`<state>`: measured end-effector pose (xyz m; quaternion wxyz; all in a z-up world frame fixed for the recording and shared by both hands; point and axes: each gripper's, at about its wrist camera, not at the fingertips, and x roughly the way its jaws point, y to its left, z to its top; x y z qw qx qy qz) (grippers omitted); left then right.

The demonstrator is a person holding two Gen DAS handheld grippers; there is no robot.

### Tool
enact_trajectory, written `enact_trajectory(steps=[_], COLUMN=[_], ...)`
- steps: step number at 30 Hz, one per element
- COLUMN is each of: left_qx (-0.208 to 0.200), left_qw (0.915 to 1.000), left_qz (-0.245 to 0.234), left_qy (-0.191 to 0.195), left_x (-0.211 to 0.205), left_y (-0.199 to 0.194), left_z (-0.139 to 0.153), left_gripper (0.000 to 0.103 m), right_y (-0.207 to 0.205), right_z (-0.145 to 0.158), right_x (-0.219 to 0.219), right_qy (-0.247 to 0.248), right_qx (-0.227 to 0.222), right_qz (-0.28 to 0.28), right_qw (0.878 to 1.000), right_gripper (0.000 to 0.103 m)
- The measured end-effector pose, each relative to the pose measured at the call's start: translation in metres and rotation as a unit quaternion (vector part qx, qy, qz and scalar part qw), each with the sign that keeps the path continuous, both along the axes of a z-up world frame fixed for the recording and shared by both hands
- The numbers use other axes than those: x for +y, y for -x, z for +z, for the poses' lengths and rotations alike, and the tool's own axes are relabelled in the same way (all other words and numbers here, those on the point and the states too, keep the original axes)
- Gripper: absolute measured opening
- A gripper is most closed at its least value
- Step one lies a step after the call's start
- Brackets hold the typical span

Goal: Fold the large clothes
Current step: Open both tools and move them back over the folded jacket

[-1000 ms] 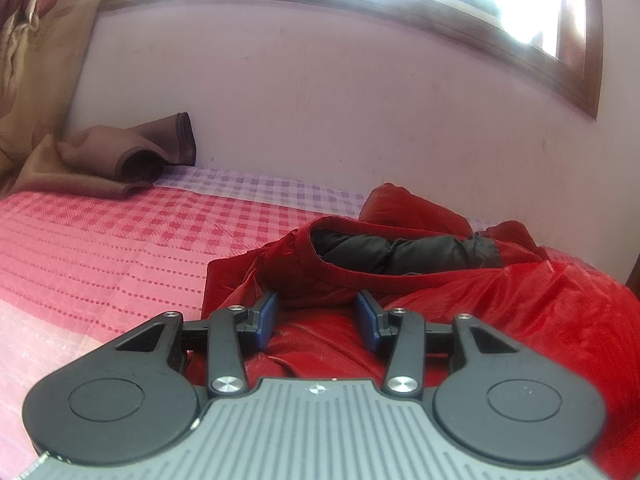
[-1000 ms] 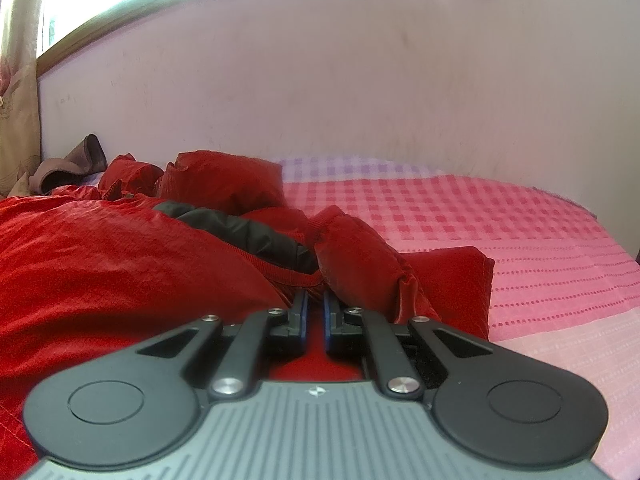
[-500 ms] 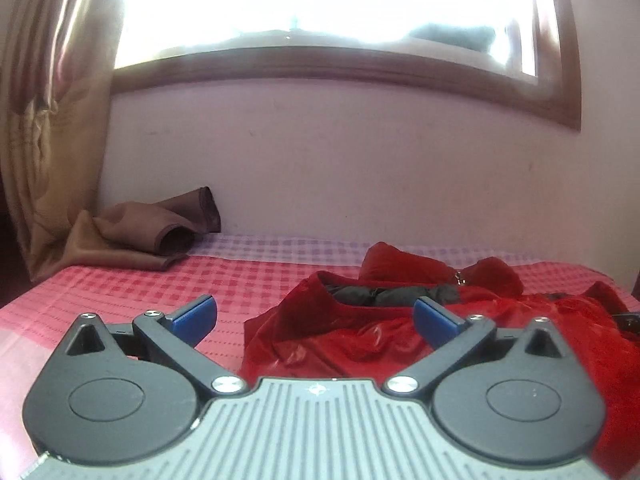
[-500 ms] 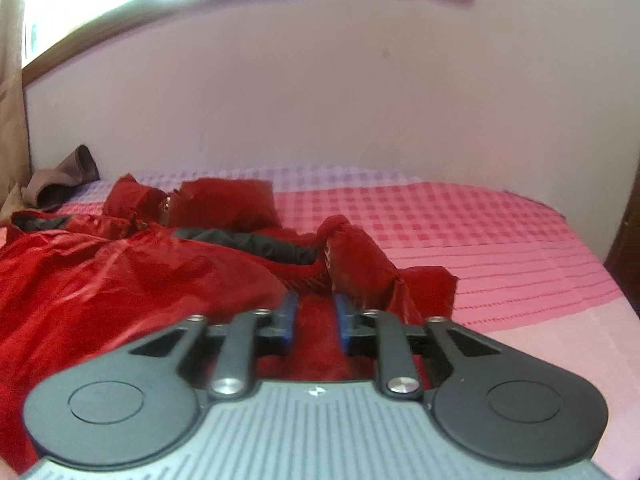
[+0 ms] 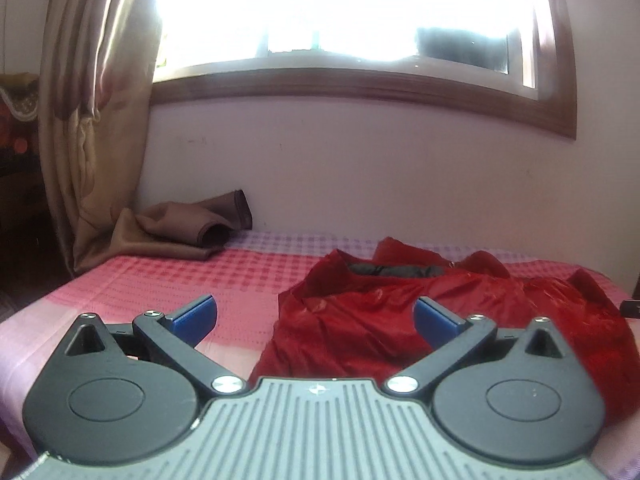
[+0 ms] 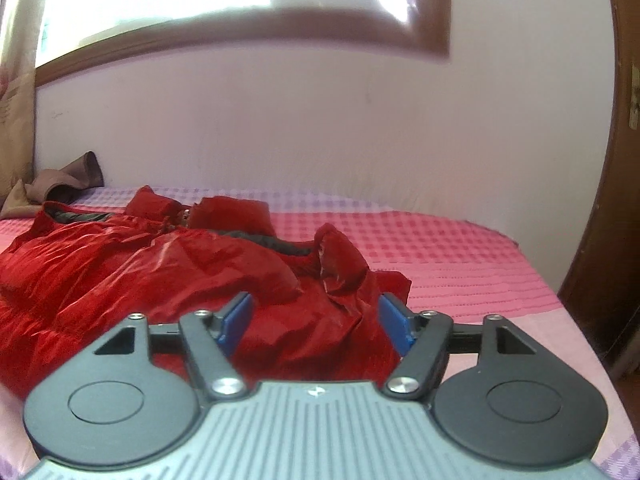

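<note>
A large red padded jacket (image 5: pixel 460 308) with a dark lining lies crumpled on the pink checked bed (image 5: pixel 192 280). In the left wrist view my left gripper (image 5: pixel 316 316) hangs above the jacket's near left edge, jaws wide open, nothing between the blue pads. The same jacket (image 6: pixel 152 272) fills the left and middle of the right wrist view. My right gripper (image 6: pixel 316 322) hovers over its near right corner; its jaws are opening and the pads press on nothing, with red fabric lying below and behind them.
A brown cloth (image 5: pixel 188 228) lies bunched at the bed's far left corner by a tan curtain (image 5: pixel 92 120). A pale wall (image 5: pixel 360 176) under a bright window (image 5: pixel 340 12) backs the bed. A dark wooden door frame (image 6: pixel 612 200) stands right of the bed.
Both grippers let go of the jacket and pulled back and up. The left jaws spread wide; the right jaws went from shut on red fabric to well apart.
</note>
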<state>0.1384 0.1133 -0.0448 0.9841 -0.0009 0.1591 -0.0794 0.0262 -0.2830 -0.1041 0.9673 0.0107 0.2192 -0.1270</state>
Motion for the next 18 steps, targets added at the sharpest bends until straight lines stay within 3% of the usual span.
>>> enact_trajectory(steps=[18], left_qx=[0.021], left_qw=[0.9997], left_qz=[-0.011], left_qy=[-0.005], left_x=[0.004], left_y=[0.01], left_z=[-0.005], left_gripper=[0.103], right_y=[0.017], right_z=[-0.007], right_x=[0.0], right_qy=[0.006], right_qx=[0.015], right_qz=[-0.013], right_qw=[1.0], right_gripper=[0.072])
